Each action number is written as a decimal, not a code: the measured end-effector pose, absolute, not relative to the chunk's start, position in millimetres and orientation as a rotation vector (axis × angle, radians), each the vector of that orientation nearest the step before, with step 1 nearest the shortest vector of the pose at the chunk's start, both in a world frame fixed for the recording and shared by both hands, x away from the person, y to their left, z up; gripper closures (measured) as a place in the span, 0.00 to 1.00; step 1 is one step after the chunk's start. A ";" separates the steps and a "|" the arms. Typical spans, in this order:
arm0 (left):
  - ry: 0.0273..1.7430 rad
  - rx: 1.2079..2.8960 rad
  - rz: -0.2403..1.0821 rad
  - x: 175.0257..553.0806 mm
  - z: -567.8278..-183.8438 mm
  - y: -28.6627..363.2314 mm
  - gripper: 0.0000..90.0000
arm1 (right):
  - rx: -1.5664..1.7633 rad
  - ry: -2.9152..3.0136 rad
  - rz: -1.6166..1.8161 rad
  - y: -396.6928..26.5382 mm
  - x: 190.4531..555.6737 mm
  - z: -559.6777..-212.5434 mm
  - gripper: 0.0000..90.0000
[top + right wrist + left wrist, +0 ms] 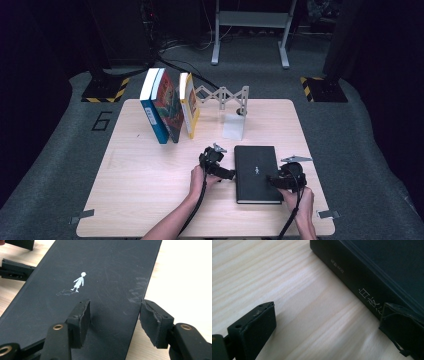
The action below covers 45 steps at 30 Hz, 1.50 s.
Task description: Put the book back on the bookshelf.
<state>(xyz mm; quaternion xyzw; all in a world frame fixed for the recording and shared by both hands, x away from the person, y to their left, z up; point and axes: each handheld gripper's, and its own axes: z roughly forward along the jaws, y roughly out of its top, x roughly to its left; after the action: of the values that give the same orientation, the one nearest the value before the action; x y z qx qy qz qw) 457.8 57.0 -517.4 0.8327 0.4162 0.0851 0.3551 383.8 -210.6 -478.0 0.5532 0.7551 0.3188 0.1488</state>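
A thick black book [256, 172] lies flat on the wooden table [150, 170], with a small white figure printed on its cover [80, 282]. My left gripper [230, 174] sits at the book's left side, open. In the left gripper view [328, 308] one jaw is over bare wood and the other is against the lettered spine [362, 287]. My right gripper [272, 180] is at the book's right side with its jaws apart. In the right gripper view [115, 306] one fingertip [82, 315] rests on the cover and the other stands beside the book's edge.
Three books stand upright at the table's back left: blue [154, 110], red-patterned [169, 110] and yellow [189, 106]. A grey folding rack [222, 95] with a white end plate [233, 126] stretches right from them. Dark stands and a metal frame [250, 30] are on the floor beyond.
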 end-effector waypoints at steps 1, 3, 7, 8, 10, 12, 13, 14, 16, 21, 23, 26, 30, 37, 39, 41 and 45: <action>1.079 2.150 0.218 460.8 -517.3 51.2 0.00 | 1.595 2.159 0.915 -214.6 384.0 -476.8 0.46; 1.079 2.155 0.227 464.0 -517.0 45.8 0.00 | 1.597 2.151 0.915 -218.7 384.8 -476.2 0.46; 1.072 2.151 0.220 465.8 -517.5 44.1 0.00 | 1.593 2.148 0.937 -226.2 385.9 -476.3 0.46; 1.079 2.145 0.209 465.1 -517.1 45.8 0.00 | 1.600 2.146 0.969 -229.4 386.7 -477.4 0.45; 1.068 2.150 0.218 463.0 -515.9 54.5 0.00 | 1.648 2.134 1.051 -242.1 390.7 -481.3 0.43; 1.059 2.174 0.251 458.8 -514.8 70.6 0.00 | 1.680 2.129 1.117 -251.2 393.4 -484.2 0.43; 1.063 2.183 0.273 454.3 -514.1 86.4 0.00 | 1.682 2.129 1.132 -253.6 394.4 -484.5 0.42; 1.063 2.183 0.273 454.3 -514.1 86.4 0.00 | 1.682 2.129 1.132 -253.6 394.4 -484.5 0.42; 1.075 2.193 0.278 449.2 -513.7 106.6 0.00 | 1.716 2.116 1.126 -257.3 398.2 -484.1 0.38; 1.125 2.194 0.396 431.5 -516.9 156.5 0.00 | 1.702 2.137 1.165 -256.6 412.3 -479.7 0.29; 1.119 2.208 0.425 428.3 -517.6 163.8 0.00 | 1.704 2.146 1.168 -256.1 415.9 -478.7 0.29; 1.141 2.186 0.465 415.4 -524.2 188.5 0.00 | 1.711 2.158 1.166 -252.9 429.7 -474.8 0.28; 1.151 2.160 0.480 410.8 -526.1 202.7 0.00 | 1.732 2.176 1.141 -248.6 441.7 -476.5 0.27; 1.148 2.112 0.501 403.1 -529.8 222.2 0.00 | 1.758 2.190 1.138 -247.7 448.5 -479.7 0.28; 1.151 2.117 0.497 402.4 -529.5 223.3 0.00 | 1.772 2.190 1.137 -248.9 448.3 -479.6 0.30; 1.155 2.114 0.497 402.4 -529.6 223.2 0.00 | 1.790 2.194 1.119 -248.6 448.7 -480.5 0.30; 1.157 2.113 0.501 402.4 -529.6 223.3 0.00 | 1.790 2.214 1.096 -248.7 449.6 -482.4 0.31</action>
<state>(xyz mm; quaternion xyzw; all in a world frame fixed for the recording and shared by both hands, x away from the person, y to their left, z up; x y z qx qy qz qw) 402.4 223.3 -529.6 0.8095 0.4431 0.1917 0.3341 449.6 -248.7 -482.4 0.5861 0.7250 0.3590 0.0456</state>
